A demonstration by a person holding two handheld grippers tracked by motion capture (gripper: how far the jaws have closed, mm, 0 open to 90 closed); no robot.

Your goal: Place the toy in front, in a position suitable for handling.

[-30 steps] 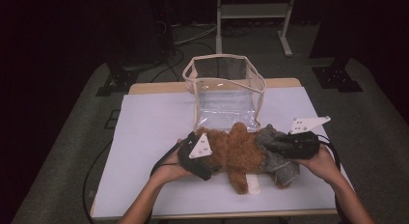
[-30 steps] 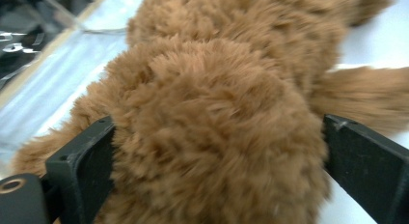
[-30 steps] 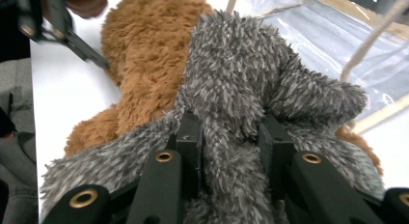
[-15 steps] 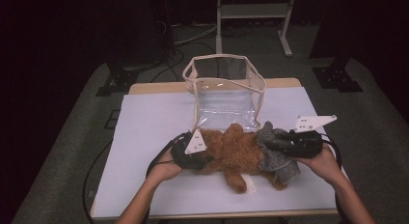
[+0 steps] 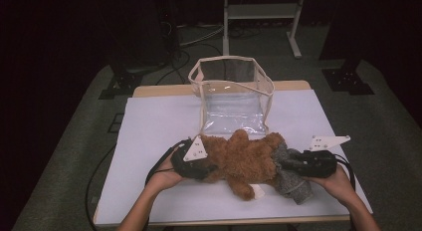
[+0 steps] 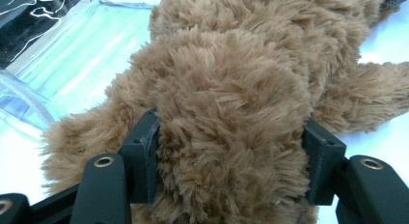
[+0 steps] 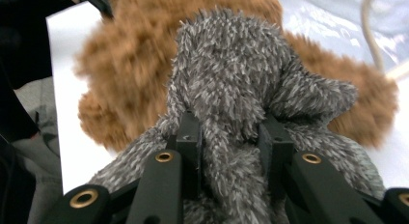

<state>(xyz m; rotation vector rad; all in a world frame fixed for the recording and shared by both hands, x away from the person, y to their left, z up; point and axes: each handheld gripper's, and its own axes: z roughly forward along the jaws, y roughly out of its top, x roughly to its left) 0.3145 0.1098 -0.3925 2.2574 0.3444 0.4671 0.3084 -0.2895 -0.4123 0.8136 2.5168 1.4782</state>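
near the table's [image 5: 149,141] front edge, the person's two hands come in from below, each with a gripper. the left gripper [image 6: 226,156] has its jaws set wide around a thick lump of the brown plush toy [image 5: 244,159], fur bulging between them and pressed against both pads. the right gripper [image 7: 229,137] has its jaws drawn in narrow on a fold of the toy's grey fuzzy part [image 5: 291,178] (whether this is clothing or a separate piece, i cannot tell). in the high view the left gripper [image 5: 201,166] sits at the toy's left end and the right gripper [image 5: 291,164] at its right end, the toy stretched between them on the white table cover. a small white tag [image 5: 257,191] shows at the toy's near side. just beyond the toy stands a clear plastic bag [image 5: 231,94] with cream trim, open at the top, its lower front edge touching the brown fur.
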